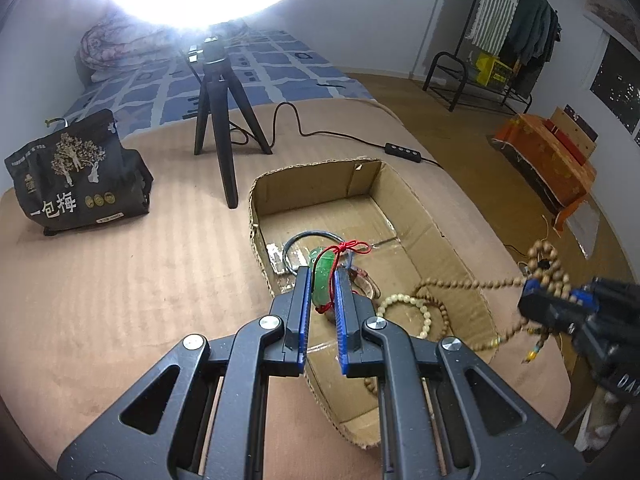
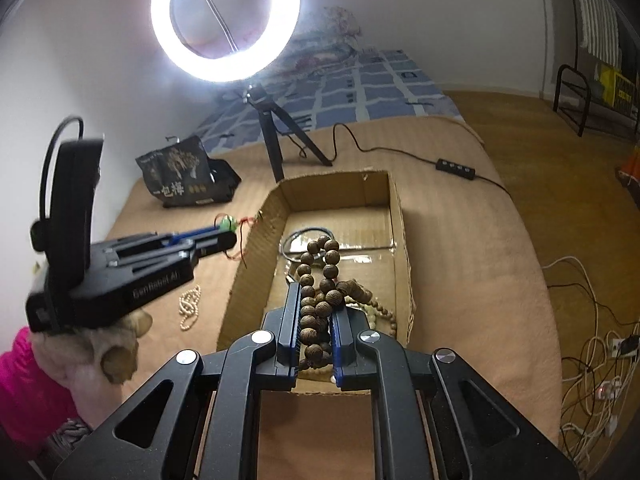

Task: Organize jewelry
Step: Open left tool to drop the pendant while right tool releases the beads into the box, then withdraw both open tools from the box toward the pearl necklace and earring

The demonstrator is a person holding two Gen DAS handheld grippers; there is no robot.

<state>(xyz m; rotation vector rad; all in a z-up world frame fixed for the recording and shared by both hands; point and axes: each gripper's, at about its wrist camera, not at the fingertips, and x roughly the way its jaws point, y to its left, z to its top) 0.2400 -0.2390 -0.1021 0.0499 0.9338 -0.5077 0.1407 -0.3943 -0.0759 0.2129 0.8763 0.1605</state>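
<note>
A small pale bead strand (image 2: 189, 307) lies on the tan mat outside the cardboard box (image 2: 402, 240), not yet sorted. The left gripper (image 1: 322, 276) pinches a green jade pendant (image 1: 322, 280) by its middle, red cord dangling, at the box's near-left wall, likely for dropping inside. The right gripper (image 2: 316, 312) clamps dark wooden prayer beads (image 2: 320, 280) above the box, where 2 bracelets already rest.
</note>
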